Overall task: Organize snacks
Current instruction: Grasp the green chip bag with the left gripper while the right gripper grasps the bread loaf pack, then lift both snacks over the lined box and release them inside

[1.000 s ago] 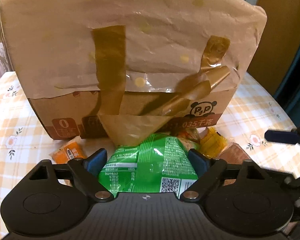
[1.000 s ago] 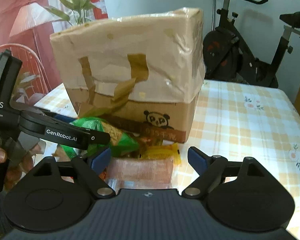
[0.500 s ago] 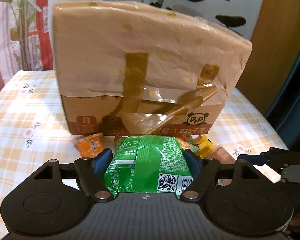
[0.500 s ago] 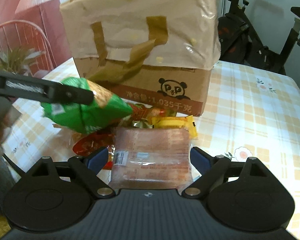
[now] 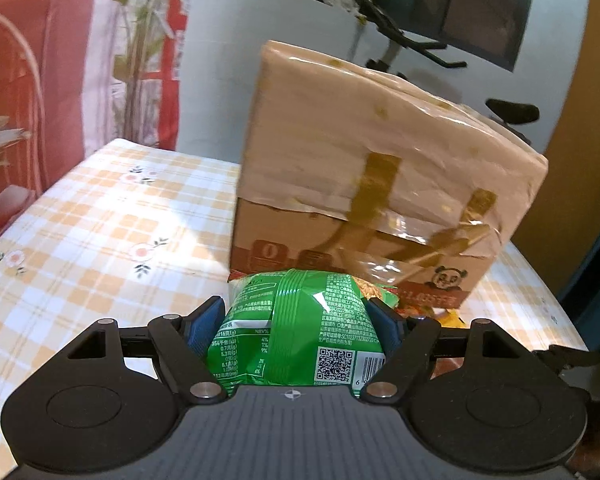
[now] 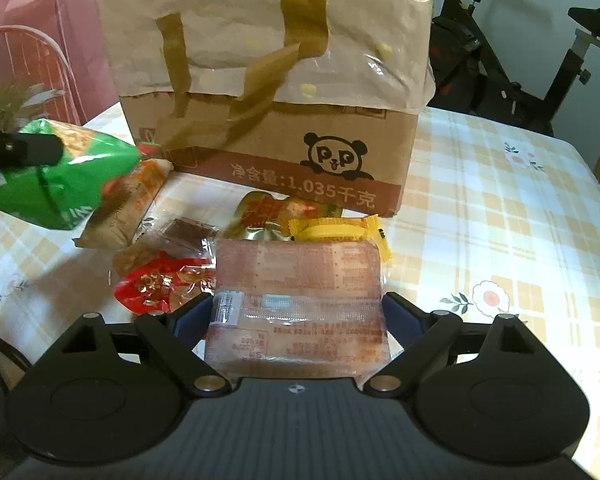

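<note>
My left gripper (image 5: 296,322) is shut on a green snack bag (image 5: 300,340) and holds it up above the table, left of the cardboard box (image 5: 364,184). The bag also shows at the left of the right wrist view (image 6: 60,184). My right gripper (image 6: 296,316) has its jaws around a reddish-brown cracker pack (image 6: 296,300) with blue pads at both sides of it. Beyond it lie a red packet (image 6: 160,284), a yellow packet (image 6: 340,232), a gold pouch (image 6: 264,216), a brown sachet (image 6: 184,232) and an orange-brown pack (image 6: 128,208), all in front of the box (image 6: 284,80).
The table has an orange-checked floral cloth (image 5: 100,232), also seen in the right wrist view (image 6: 500,220). An exercise bike (image 6: 520,48) stands behind the table at the right. A plant and red-pink curtain (image 5: 100,60) are at the back left.
My left gripper has lifted the green bag and swung left, so the box now sits to the right. My right gripper has moved in around the cracker pack and lower toward the table.
</note>
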`<state>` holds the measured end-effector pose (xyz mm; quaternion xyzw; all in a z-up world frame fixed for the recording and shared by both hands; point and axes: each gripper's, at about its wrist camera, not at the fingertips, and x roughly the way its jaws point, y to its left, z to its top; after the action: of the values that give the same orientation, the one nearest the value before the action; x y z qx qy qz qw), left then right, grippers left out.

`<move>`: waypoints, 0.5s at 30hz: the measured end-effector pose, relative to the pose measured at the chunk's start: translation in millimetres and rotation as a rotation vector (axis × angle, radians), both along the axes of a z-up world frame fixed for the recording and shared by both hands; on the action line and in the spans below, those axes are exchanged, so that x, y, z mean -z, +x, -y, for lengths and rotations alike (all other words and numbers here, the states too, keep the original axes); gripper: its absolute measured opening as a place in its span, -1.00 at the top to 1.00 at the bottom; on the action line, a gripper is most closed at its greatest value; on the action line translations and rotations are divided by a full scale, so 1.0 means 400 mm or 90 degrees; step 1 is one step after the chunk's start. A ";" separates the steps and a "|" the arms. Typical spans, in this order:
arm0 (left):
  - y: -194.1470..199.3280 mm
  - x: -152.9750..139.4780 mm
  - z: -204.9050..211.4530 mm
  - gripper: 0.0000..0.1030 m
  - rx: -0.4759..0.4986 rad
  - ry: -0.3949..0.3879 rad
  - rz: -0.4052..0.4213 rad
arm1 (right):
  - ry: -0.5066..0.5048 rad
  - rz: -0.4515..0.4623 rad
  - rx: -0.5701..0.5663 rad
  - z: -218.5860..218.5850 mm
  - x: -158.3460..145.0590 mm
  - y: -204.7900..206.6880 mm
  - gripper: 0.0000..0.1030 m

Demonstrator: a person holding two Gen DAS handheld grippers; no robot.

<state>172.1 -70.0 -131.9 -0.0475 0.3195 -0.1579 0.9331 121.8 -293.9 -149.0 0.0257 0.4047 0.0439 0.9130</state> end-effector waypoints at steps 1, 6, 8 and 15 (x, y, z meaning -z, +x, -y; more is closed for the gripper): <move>0.001 0.001 -0.004 -0.53 -0.005 -0.002 0.001 | -0.002 0.001 0.001 -0.002 0.001 0.001 -0.78; -0.004 0.002 -0.010 -0.53 -0.021 -0.001 0.009 | -0.022 0.009 -0.005 -0.012 0.005 0.000 -0.70; -0.005 0.001 -0.011 -0.53 -0.026 0.002 0.017 | -0.021 0.013 -0.006 -0.010 0.001 0.000 -0.60; -0.020 -0.024 -0.030 -0.53 -0.042 0.004 0.049 | -0.007 0.055 -0.037 -0.017 -0.043 -0.020 -0.49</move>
<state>163.9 -58.0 -122.3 -0.0488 0.2821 -0.1274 0.9496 114.0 -287.1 -132.0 0.0070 0.3655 0.0689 0.9282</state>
